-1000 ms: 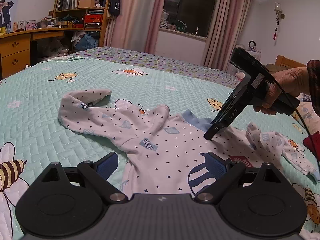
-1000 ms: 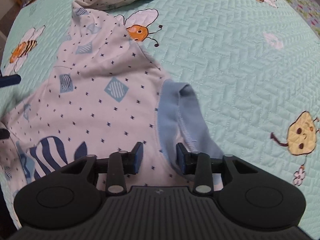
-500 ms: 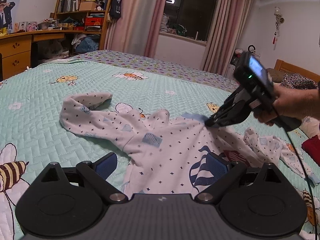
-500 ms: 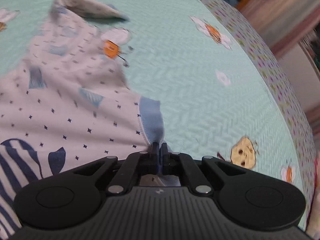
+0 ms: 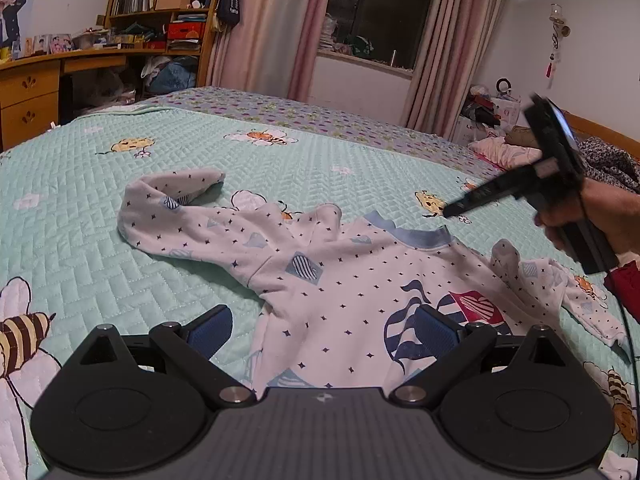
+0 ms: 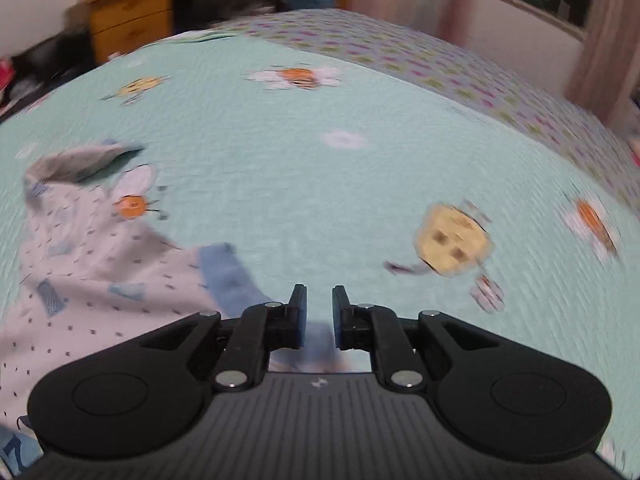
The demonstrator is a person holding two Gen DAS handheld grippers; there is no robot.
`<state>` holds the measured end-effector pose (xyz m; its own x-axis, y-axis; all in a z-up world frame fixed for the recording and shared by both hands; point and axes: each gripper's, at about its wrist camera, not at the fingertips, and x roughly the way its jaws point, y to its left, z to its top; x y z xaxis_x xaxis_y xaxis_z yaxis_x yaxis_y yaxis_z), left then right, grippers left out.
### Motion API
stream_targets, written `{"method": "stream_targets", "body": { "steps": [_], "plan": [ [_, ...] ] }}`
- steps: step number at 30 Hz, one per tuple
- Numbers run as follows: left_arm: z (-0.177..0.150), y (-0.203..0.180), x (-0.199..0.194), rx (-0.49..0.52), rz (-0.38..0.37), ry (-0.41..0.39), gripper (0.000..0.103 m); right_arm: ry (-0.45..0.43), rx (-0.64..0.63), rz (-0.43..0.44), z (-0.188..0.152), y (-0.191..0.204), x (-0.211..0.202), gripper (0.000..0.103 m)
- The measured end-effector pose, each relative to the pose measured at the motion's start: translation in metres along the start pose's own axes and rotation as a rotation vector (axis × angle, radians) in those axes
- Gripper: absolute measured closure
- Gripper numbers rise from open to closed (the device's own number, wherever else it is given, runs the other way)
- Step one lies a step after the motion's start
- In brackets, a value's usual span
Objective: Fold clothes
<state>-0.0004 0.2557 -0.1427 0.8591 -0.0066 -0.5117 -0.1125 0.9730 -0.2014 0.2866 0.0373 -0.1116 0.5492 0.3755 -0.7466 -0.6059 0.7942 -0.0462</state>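
Observation:
A white long-sleeved shirt (image 5: 340,280) with small navy marks and a pale blue collar (image 5: 420,236) lies front up on the bed. One sleeve (image 5: 172,200) stretches left with its cuff turned back, and the other sleeve (image 5: 552,280) lies crumpled on the right. My left gripper (image 5: 322,328) stands open low over the shirt's lower body. My right gripper (image 5: 448,212), held by a hand (image 5: 608,220), hovers above the quilt just beyond the collar. In the right wrist view my right gripper (image 6: 320,312) has its jaws opening with nothing between them, and the collar (image 6: 224,276) lies to its left.
The mint quilt (image 5: 320,168) with bee prints spreads around the shirt. A wooden desk (image 5: 32,92) and bookshelf (image 5: 168,12) stand at the back left. Clothes pile (image 5: 500,152) at the far right, and a red cloth (image 5: 628,284) lies at the right edge.
My right gripper shut on the collar, tugged it away from the shirt's body, then let go and rose off it. The collar now lies spread. My left gripper stayed put.

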Motion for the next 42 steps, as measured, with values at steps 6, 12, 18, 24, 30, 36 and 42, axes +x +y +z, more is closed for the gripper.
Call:
{"method": "stream_targets", "body": {
  "steps": [6,12,18,24,30,36,42],
  "plan": [
    [-0.001,-0.003,0.001,0.008,-0.006,0.0,0.005,0.045,-0.105,-0.016,-0.025,-0.008,0.012,0.088],
    [-0.001,-0.004,0.003,0.013,-0.014,0.006,0.005,0.058,-0.105,0.098,-0.028,-0.014,0.02,0.086],
    [-0.001,-0.003,0.003,0.003,-0.022,0.01,0.004,0.083,-0.09,0.114,-0.036,-0.027,0.009,0.071],
    [-0.002,-0.006,0.005,0.015,-0.022,0.015,0.004,0.116,-0.081,0.133,-0.044,-0.03,0.023,0.066],
    [-0.003,-0.008,0.006,0.02,-0.026,0.017,0.004,0.131,-0.03,0.185,-0.044,-0.03,0.022,0.096],
    [-0.002,-0.006,0.004,0.016,-0.03,0.01,0.004,0.029,0.019,0.155,-0.044,-0.029,0.0,0.099],
    [-0.004,-0.006,0.006,0.031,-0.021,0.018,0.004,0.063,0.065,0.038,-0.055,-0.042,0.016,0.099]
  ]
}}
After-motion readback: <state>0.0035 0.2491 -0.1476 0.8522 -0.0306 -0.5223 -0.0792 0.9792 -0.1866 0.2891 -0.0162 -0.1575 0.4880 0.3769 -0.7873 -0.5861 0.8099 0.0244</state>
